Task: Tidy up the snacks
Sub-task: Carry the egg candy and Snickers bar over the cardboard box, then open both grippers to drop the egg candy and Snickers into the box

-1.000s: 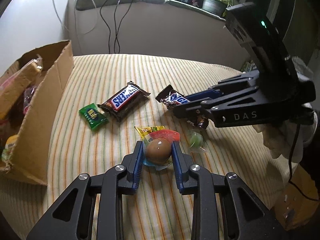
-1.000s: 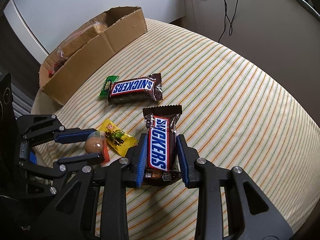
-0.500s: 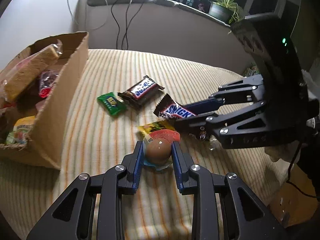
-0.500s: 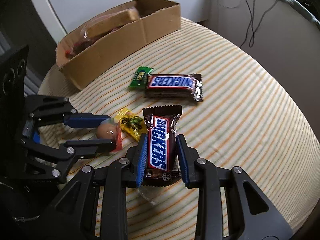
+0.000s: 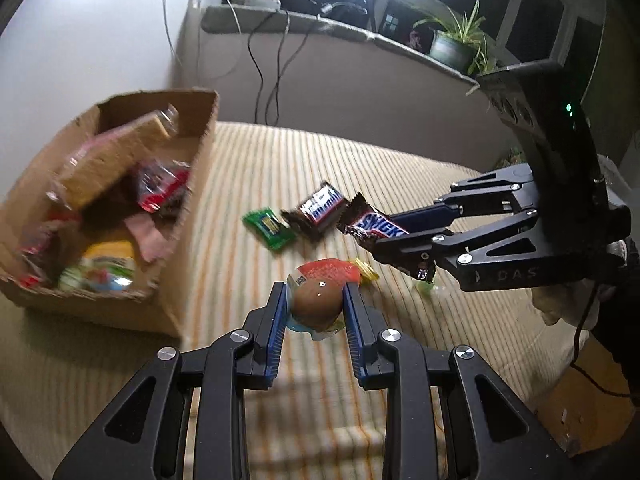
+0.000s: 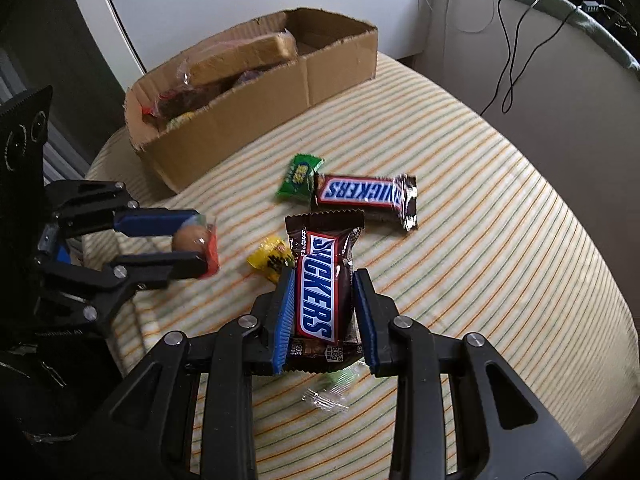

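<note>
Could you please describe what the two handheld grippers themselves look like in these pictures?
The left gripper and right gripper match: matte black linkage arms joined by silver round pivot screws, each ending in two flat fingers faced with ribbed blue pads. The right gripper's body shows faint "DAS" lettering and a small green light, with a thin black cable trailing beneath it.

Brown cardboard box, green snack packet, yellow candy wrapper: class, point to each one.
Brown cardboard box point(image 6: 256, 120): right wrist view, bare front wall.
Green snack packet point(image 6: 299, 178): right wrist view, middle of wrapper.
Yellow candy wrapper point(image 6: 270, 258): right wrist view, visible left half.
</note>
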`<state>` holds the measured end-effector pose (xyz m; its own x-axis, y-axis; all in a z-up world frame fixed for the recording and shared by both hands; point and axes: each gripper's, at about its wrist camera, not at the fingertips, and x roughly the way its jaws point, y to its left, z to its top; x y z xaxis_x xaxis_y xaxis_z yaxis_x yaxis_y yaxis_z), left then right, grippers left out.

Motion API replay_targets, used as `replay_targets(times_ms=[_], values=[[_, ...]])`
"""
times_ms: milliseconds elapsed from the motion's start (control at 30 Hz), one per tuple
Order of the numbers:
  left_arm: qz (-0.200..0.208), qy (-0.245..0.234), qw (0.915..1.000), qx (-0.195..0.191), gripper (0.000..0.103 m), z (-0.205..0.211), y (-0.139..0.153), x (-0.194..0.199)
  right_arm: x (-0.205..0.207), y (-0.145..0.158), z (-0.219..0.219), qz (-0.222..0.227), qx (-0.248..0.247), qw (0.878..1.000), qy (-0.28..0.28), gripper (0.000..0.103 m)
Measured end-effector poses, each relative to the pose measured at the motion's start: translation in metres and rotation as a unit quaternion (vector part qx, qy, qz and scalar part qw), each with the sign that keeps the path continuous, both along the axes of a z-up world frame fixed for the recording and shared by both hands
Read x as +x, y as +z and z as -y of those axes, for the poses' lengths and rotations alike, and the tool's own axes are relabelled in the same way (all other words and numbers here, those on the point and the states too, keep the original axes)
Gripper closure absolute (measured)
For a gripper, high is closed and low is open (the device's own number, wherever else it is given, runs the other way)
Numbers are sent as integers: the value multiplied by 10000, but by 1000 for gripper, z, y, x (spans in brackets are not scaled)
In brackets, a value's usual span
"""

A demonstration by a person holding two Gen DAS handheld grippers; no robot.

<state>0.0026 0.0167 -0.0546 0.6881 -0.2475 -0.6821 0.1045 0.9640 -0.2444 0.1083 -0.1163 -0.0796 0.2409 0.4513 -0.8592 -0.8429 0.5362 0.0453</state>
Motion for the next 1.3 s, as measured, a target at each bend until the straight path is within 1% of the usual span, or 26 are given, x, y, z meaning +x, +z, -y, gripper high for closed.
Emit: replay_targets(times_ms=[233,467,600,833,1100,1300], values=[[348,335,9987,142,77,-35,19,-4,-3,26,-17,175,185,9996,87,73],[515,780,9953,249,77,-78,28,-5,-7,45,-50,271,358,9987,254,73],[571,1034,9925,329,77,-101,31,-8,-11,48,-72,294,400,9981,356,73],[548,1324,9888,426,77,-127,28,-1,-16,49,-109,291,435,9971,554,73],[513,1473,9864,514,77,-143,25,3,-15,49,-144,280,427,9964,675,73],[473,1463,9866,552,77,-147,23,3,-17,47,-157,263,348,9960,775,73]])
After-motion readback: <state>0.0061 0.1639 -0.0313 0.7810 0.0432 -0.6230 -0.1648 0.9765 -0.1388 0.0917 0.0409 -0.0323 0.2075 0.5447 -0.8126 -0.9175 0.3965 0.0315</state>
